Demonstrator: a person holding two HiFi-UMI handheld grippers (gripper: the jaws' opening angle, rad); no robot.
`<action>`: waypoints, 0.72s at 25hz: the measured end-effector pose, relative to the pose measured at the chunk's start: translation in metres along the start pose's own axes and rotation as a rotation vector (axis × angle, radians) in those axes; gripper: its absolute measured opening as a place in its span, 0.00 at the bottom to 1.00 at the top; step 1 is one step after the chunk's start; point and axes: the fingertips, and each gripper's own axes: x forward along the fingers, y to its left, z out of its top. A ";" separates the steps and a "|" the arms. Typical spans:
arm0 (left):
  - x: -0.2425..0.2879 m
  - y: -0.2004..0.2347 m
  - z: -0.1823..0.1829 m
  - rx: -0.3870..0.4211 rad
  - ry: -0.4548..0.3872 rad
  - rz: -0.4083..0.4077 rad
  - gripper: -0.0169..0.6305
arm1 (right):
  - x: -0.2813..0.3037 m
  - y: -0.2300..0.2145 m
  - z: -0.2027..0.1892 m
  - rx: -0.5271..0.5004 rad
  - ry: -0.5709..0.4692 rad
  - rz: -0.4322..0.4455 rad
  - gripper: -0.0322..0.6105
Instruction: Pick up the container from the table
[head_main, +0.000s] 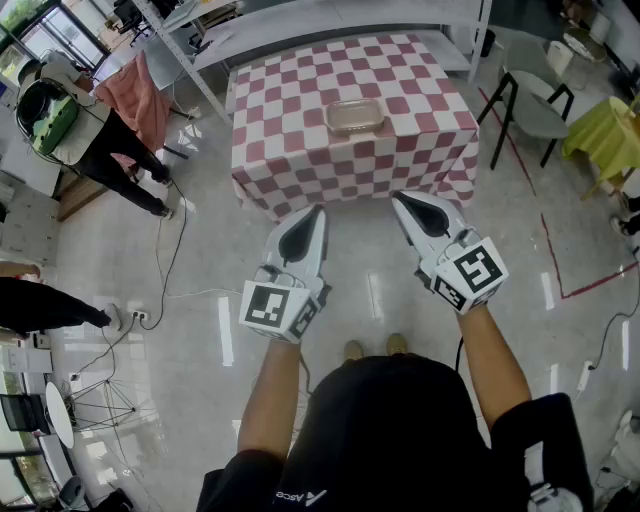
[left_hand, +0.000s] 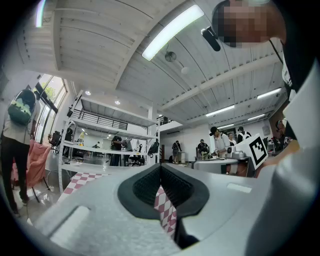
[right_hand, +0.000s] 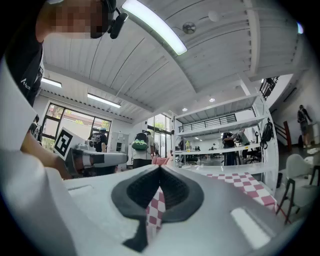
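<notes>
Left gripper (left_hand: 160, 166): jaws clenched, pads meeting at the tip, nothing between them. Only checked cloth shows through the gap behind the pads.

Right gripper (right_hand: 160, 168): the same, clamped together and empty.

Both are held level, side by side in front of the person, over bare floor and well short of the table (head_main: 300, 95).

The container (head_main: 353, 116) sits untouched on the red-and-white checked cloth, near the middle of the tabletop and a little toward the near edge. It is a shallow, pale rectangular tray lying flat. Nothing rises above its rim, and its contents cannot be made out from here.

Step, as judged: the approach, with the pickup not yet begun.

Next move likely calls for closing on the table, parting the jaws of at least one gripper, and lining them across a rim or the narrow span. The low walls may give little to bite on.
</notes>
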 end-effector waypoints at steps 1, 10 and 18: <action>0.000 0.000 0.000 0.000 0.002 -0.001 0.04 | 0.000 0.000 0.001 -0.008 0.003 0.000 0.05; 0.007 -0.001 -0.005 -0.008 0.012 0.009 0.04 | -0.002 -0.008 0.004 -0.011 0.005 0.006 0.05; 0.032 -0.007 -0.009 0.000 0.017 0.043 0.04 | -0.012 -0.040 0.008 -0.016 0.000 0.013 0.05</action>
